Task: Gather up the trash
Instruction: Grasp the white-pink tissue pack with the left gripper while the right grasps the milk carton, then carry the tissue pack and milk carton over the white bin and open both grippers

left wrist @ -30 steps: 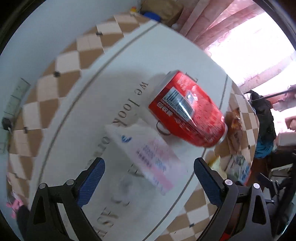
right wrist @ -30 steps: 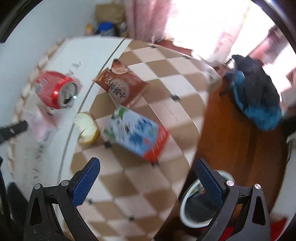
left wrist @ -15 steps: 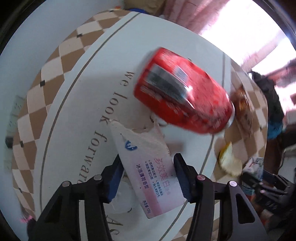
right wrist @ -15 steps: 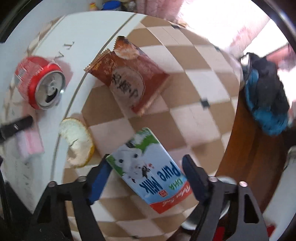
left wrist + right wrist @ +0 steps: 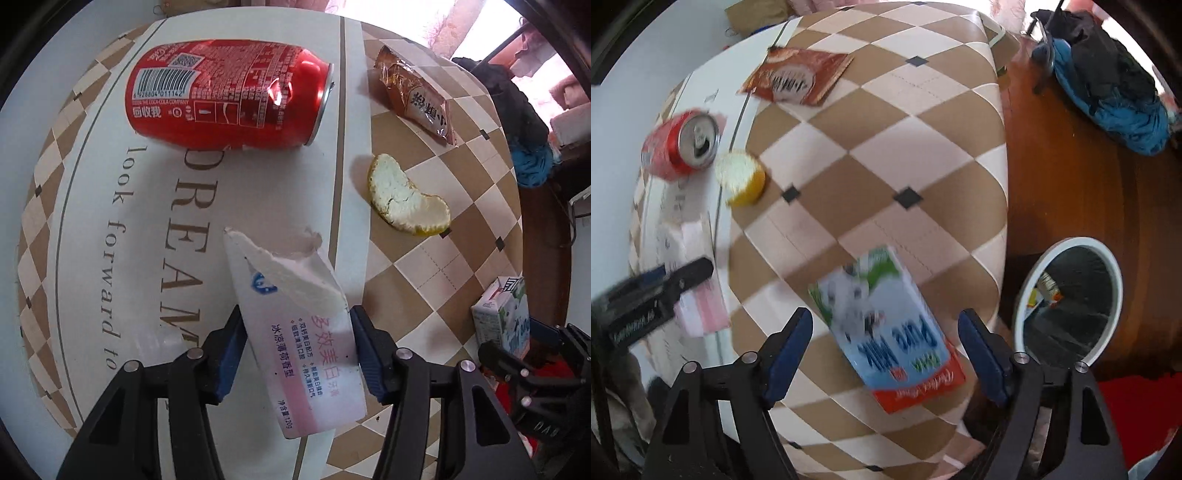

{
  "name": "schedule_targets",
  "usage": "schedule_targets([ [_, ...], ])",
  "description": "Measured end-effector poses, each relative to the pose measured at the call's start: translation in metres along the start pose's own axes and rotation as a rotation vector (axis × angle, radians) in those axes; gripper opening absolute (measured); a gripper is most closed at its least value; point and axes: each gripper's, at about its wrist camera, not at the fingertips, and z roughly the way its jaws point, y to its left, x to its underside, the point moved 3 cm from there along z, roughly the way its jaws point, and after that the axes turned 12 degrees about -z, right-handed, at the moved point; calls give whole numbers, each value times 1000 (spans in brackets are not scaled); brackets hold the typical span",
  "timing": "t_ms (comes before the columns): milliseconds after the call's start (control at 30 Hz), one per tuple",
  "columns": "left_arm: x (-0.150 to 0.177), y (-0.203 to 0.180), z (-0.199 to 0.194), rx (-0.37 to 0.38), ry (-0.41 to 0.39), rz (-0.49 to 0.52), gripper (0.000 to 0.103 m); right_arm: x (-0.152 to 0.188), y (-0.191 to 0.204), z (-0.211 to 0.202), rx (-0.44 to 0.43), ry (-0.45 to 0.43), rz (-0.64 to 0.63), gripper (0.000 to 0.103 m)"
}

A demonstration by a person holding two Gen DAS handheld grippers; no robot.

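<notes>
Both grippers are sitting lower and nearer the litter than a second ago, and their jaws have drawn in: the left gripper (image 5: pixel 295 347) is now clamping a torn white-and-pink toothpaste box (image 5: pixel 295 332) between its blue pads, while the right gripper (image 5: pixel 884 354) has just been widening again and is standing apart astride a milk carton (image 5: pixel 886 328), its pads not touching the carton.

Only the right wrist view is showing the white-rimmed waste bin (image 5: pixel 1027 295) sitting beside the worktop (image 5: pixel 886 129) on the wooden floor, with scraps already inside, and the bundle of blue and black clothing (image 5: pixel 1108 81) beyond it. Only the left wrist view is giving sharp detail: the red cola can (image 5: pixel 225 92) is lying on its side, dented, barcode upward, on the white lettered panel of the checkered cloth. Right of it the brown snack wrapper (image 5: pixel 413 94) is lying flat, and a curl of citrus peel (image 5: pixel 406 195), pith upward, is sitting near the box's ragged torn end.
</notes>
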Motion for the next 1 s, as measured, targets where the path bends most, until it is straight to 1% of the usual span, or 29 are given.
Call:
schedule_targets([
  [67,5,-5,1,-13,-5,6,53,5,4,2,32,0,-43,83],
  [200,16,-16,4,-42,0,21,53,8,11,1,68,-26,-52,82],
  [233,19,-18,5,-46,-2,30,54,8,14,0,79,-38,-53,79],
  [267,20,-18,5,-46,-4,38,56,8,17,-1,88,-45,-56,71],
  [333,24,-24,8,-44,-5,51,59,8,19,-2,93,-59,-51,64],
  [433,31,-37,12,-48,-18,66,58,9,20,2,101,-67,-45,64],
  [467,32,-38,12,-44,-27,61,58,9,20,4,101,-67,-39,63],
  [500,34,-39,12,-46,-34,60,53,10,20,6,100,-66,-33,63],
  [567,39,-32,8,-64,-56,66,47,11,18,8,105,-78,-30,62],
  [633,44,-25,4,-47,-58,64,47,11,18,8,113,-88,-30,62],
  [733,52,-24,-3,-54,-90,75,46,14,19,6,113,-103,-5,60],
  [767,54,-24,-9,-54,-106,76,46,14,18,5,110,-109,4,57],
  [867,59,-27,-29,-54,-157,87,46,20,17,-2,99,-140,35,57],
  [1000,77,-34,-63,-54,-237,116,46,32,20,-21,65,-198,75,57],
])
